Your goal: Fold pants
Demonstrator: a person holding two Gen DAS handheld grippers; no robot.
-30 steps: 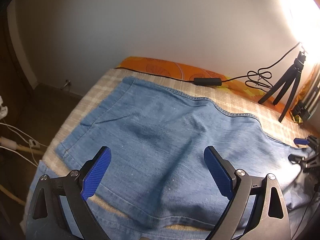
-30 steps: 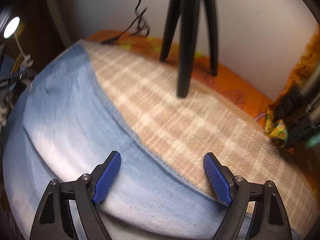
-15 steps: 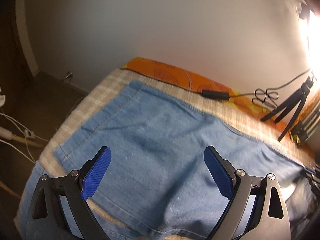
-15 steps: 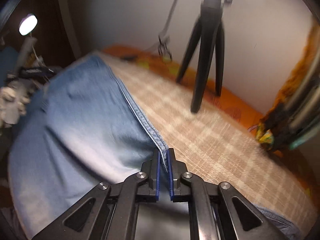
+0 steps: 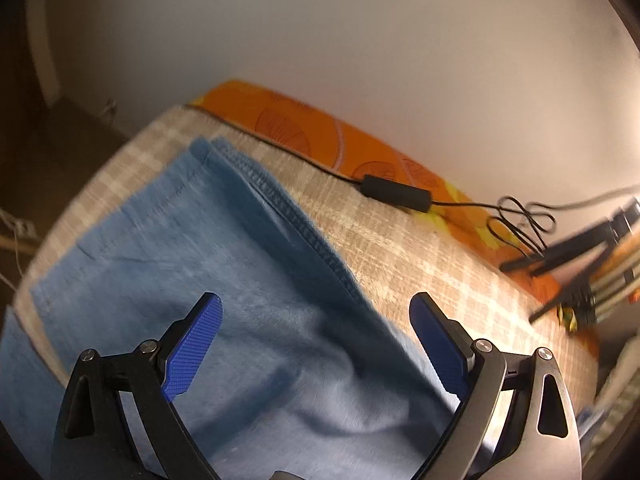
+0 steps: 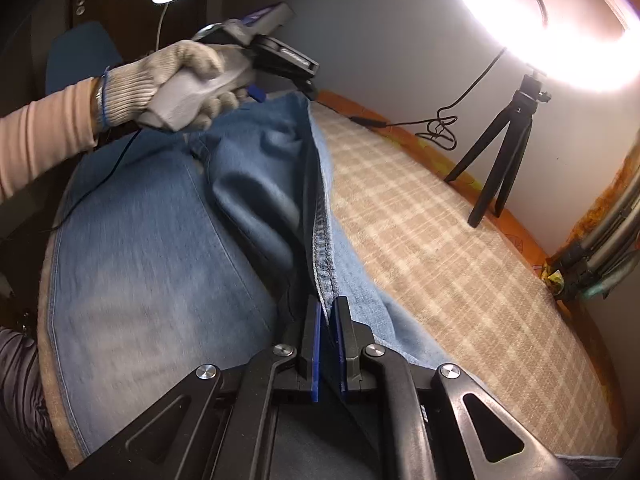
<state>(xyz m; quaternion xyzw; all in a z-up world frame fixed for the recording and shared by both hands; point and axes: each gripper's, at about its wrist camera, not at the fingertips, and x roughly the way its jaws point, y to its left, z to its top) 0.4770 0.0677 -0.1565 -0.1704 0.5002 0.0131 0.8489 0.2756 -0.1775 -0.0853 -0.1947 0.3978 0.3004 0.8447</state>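
Light blue denim pants (image 6: 152, 264) lie on a beige checked blanket (image 6: 460, 264), their stitched edge pinched and lifted by the right gripper (image 6: 328, 320), while the left gripper (image 5: 316, 344) hovers above them, spread wide.

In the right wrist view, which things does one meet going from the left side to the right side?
Gloved hand → jeans → right gripper shut on the jeans' seam → checked cloth → black tripod → grey tubes.

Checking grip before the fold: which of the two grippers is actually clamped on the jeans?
The right gripper: its jaws pinch the jeans' stitched seam. The left gripper hangs wide open above the denim.
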